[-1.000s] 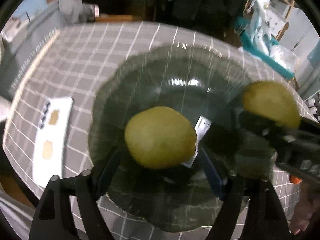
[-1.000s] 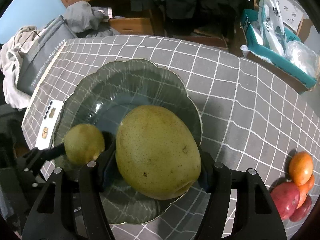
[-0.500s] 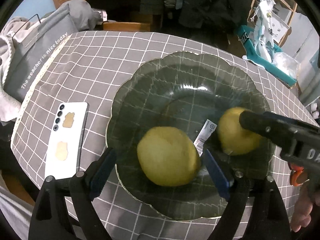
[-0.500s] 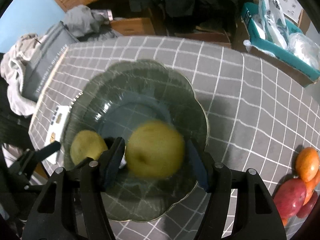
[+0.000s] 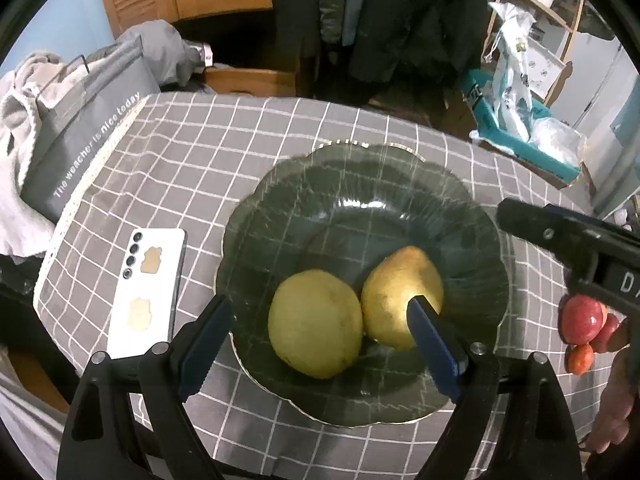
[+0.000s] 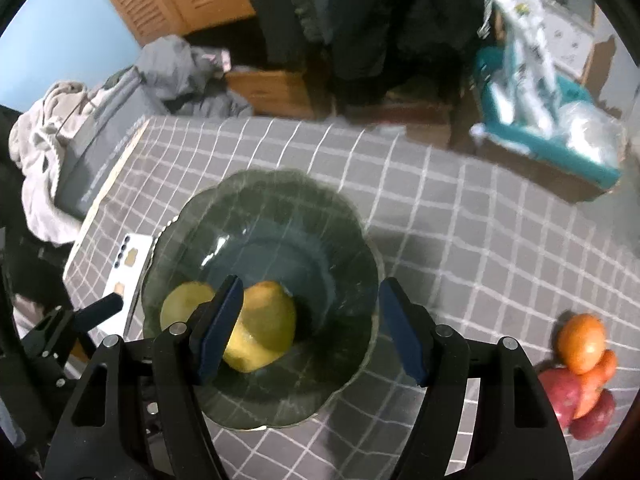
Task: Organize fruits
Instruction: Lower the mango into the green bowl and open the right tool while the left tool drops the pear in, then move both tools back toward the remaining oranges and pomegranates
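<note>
Two yellow-green pears lie side by side in the dark green glass plate, touching each other: the left pear and the right pear. My left gripper hovers above them, open, its pads clear of the fruit. The right wrist view shows the same plate with the left pear and the right pear partly behind one finger. My right gripper is open above the plate and holds nothing. It also shows in the left wrist view as a black arm.
A white phone lies left of the plate on the grey checked cloth. Red and orange fruits sit at the right. A grey bag is at the far left, a teal box beyond the far right.
Both grippers let go of their pears and rose away from the plate. The pears, held apart a second ago, now rest together in the plate.
</note>
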`<action>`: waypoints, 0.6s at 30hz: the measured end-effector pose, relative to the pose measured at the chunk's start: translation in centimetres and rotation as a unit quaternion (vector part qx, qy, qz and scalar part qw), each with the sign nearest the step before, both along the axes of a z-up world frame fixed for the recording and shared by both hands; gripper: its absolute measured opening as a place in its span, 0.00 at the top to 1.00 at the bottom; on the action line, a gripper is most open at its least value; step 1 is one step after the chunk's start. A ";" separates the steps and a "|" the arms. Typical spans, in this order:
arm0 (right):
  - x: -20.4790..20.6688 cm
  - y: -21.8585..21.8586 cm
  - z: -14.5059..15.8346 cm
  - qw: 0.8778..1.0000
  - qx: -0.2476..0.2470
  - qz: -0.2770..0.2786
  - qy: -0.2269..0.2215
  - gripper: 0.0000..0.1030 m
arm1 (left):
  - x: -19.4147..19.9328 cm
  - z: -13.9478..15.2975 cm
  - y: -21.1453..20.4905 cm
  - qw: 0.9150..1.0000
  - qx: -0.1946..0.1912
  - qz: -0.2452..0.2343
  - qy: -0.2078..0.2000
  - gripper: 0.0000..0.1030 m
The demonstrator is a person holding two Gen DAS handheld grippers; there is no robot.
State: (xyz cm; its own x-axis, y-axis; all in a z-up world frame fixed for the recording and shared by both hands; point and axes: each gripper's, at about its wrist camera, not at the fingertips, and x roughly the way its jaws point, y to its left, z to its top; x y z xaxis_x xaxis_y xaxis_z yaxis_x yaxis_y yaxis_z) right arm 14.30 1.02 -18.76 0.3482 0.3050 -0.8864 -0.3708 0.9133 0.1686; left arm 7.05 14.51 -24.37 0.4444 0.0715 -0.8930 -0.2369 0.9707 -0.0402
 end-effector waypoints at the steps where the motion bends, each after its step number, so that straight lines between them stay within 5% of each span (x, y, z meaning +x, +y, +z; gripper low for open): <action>1: -0.1 -0.1 0.7 1.000 -0.005 -0.003 -0.012 0.30 | -0.1 0.4 0.0 1.000 0.000 0.000 -0.004 0.13; 18: -3.8 -3.3 8.7 0.990 -0.051 -0.031 -0.130 0.31 | -1.2 6.5 -2.1 0.997 0.009 -0.019 -0.068 0.13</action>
